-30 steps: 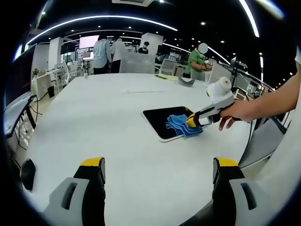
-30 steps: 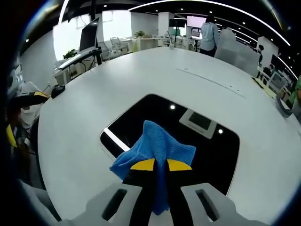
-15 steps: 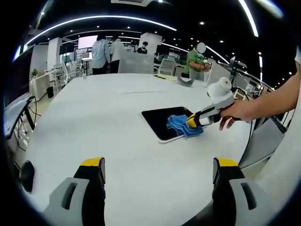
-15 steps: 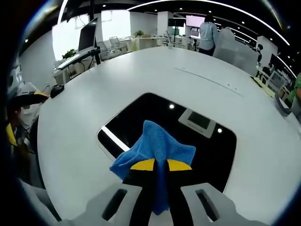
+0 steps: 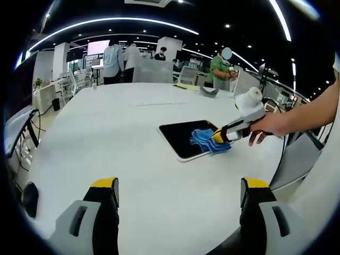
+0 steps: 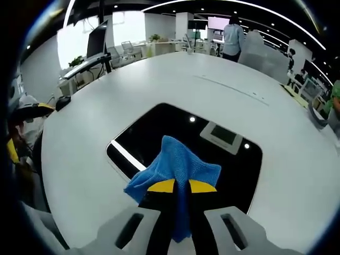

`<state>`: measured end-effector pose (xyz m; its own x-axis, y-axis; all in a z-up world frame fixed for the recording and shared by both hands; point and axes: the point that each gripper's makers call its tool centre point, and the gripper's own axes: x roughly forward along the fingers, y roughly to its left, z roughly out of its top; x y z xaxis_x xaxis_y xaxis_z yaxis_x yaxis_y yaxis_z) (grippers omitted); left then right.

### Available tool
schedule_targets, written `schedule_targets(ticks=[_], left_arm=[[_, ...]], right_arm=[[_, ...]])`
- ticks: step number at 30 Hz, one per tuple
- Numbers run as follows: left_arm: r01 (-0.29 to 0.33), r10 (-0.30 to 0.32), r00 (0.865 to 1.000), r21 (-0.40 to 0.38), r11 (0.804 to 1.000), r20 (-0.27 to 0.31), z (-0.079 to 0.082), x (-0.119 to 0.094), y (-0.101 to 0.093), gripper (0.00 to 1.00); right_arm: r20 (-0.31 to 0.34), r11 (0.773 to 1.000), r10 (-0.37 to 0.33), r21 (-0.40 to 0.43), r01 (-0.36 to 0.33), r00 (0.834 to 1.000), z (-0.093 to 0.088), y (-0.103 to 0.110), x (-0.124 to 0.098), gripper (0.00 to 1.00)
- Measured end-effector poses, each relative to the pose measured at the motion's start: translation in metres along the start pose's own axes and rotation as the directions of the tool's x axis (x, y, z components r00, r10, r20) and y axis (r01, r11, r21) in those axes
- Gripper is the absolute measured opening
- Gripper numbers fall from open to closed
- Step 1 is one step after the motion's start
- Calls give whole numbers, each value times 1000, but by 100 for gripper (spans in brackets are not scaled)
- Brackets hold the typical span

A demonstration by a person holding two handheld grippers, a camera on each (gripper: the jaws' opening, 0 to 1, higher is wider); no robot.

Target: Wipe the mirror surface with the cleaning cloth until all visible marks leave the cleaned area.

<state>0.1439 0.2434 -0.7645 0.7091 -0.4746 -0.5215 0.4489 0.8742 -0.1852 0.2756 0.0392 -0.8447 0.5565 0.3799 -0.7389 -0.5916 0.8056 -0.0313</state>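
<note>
Right gripper point(image 6: 181, 186) has its 2 yellow-tipped jaws pinched tight on a crumpled blue microfiber cloth point(image 6: 174, 164), pressing it onto the glossy black rounded-rectangle mirror point(image 6: 159, 133) lying flat near the right edge of the smooth white tabletop point(image 6: 212, 90). Left gripper point(image 5: 180, 186) hangs back over the near edge, jaws spread wide, holding nothing.

Bright ceiling strips point(image 5: 133, 21); sharp centre, edges bent, perhaps slightly soft.
</note>
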Motion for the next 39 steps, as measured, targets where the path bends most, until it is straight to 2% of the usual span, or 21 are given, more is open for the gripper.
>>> schedule_targets(ticks=[13,39], left_arm=[[8,-8,1000,4,1000,-4,3,6,-4,96],[-1,1,1000,9,1000,-12,4,6,-3,96]], right_arm=[[0,1000,-9,12,9,1000,-4,-10,-4,4],[10,1000,-16,17,16,1000,1,-21,2,4]])
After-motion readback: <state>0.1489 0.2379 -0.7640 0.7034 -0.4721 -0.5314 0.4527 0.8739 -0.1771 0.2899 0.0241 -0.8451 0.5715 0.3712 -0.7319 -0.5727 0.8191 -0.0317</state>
